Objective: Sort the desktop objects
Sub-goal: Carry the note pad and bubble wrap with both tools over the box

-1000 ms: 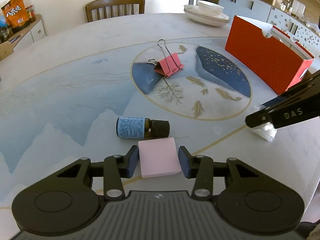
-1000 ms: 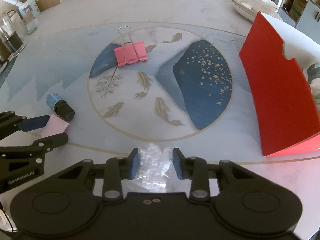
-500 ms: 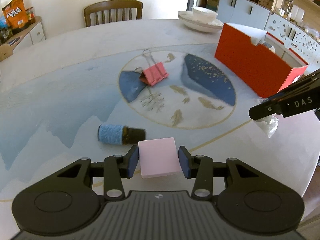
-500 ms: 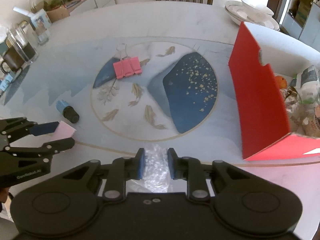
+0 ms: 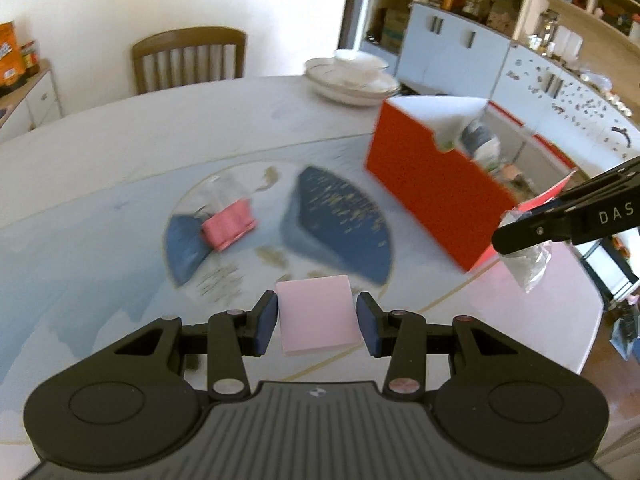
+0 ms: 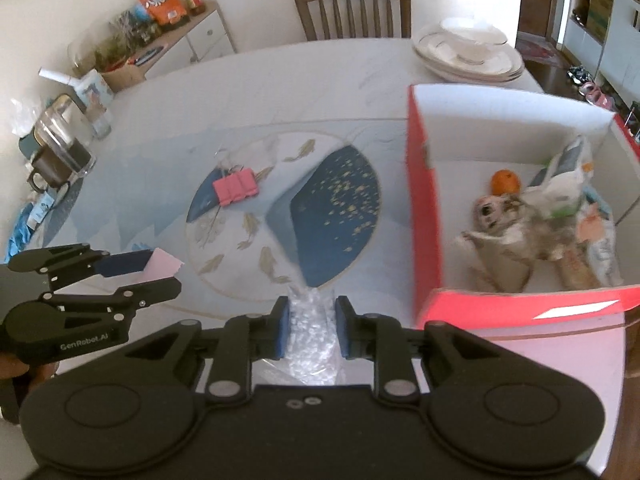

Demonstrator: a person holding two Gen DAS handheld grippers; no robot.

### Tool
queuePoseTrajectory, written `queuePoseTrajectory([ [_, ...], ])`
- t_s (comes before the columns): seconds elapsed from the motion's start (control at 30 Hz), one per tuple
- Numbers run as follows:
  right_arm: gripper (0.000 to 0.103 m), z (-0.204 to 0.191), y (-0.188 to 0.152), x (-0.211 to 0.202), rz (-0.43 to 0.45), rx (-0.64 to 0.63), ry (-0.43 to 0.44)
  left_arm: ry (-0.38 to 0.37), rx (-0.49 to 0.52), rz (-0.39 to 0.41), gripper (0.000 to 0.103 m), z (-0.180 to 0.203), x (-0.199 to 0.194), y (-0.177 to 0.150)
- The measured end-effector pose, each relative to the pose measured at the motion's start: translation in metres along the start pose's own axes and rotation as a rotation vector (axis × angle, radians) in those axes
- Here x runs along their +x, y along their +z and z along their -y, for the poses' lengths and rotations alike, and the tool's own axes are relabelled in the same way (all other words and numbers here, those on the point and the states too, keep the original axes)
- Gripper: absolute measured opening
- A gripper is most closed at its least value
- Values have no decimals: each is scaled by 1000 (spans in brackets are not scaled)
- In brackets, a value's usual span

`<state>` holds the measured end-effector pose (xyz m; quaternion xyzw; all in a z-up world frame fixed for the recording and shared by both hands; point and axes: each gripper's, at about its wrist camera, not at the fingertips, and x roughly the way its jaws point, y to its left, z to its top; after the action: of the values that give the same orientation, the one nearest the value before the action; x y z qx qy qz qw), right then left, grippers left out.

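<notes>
My left gripper (image 5: pixel 316 322) is shut on a pale pink pad (image 5: pixel 318 314) and holds it above the table. In the right wrist view that same gripper (image 6: pixel 160 270) shows at the left with the pink pad (image 6: pixel 164 261) sticking out. My right gripper (image 6: pixel 310 332) is shut on a clear bag of small white beads (image 6: pixel 310 342), also lifted; the bag (image 5: pixel 528 266) hangs under it at the right of the left wrist view. The red box (image 6: pixel 424 216) stands open at the right, with an orange, packets and a soft toy inside. A pink binder clip (image 6: pixel 236 188) lies on the table's round picture.
Stacked white dishes (image 6: pixel 468 58) sit at the far edge by a wooden chair (image 6: pixel 354 8). Jars and a mug (image 6: pixel 60 152) crowd the table's left rim. A sideboard with snack bags (image 6: pixel 160 0) stands beyond. Cabinets (image 5: pixel 460 52) line the right wall.
Both grippers have risen off the table with the pad and the bead bag and swung toward the red box. The right jaws have squeezed tighter. The small brown bottle has dropped out of view.
</notes>
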<state>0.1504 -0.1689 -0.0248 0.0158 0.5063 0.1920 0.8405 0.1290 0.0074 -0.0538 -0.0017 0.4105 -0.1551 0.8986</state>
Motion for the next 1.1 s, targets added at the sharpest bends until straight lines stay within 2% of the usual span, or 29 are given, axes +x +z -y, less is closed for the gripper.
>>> queuePoseTrajectory([
  [0.33, 22, 54, 5, -47, 65, 49, 29, -89, 69, 23, 42, 61, 13, 41],
  [0.57, 22, 99, 17, -58, 117, 64, -4, -113, 107, 26, 42, 96, 30, 69],
  [0.77, 22, 128, 28, -54, 139, 45, -39, -100, 152, 18, 42, 119, 46, 87],
  [1.1, 22, 158, 39, -37, 133, 23, -50, -70, 227, -1, 42, 148, 80, 123],
])
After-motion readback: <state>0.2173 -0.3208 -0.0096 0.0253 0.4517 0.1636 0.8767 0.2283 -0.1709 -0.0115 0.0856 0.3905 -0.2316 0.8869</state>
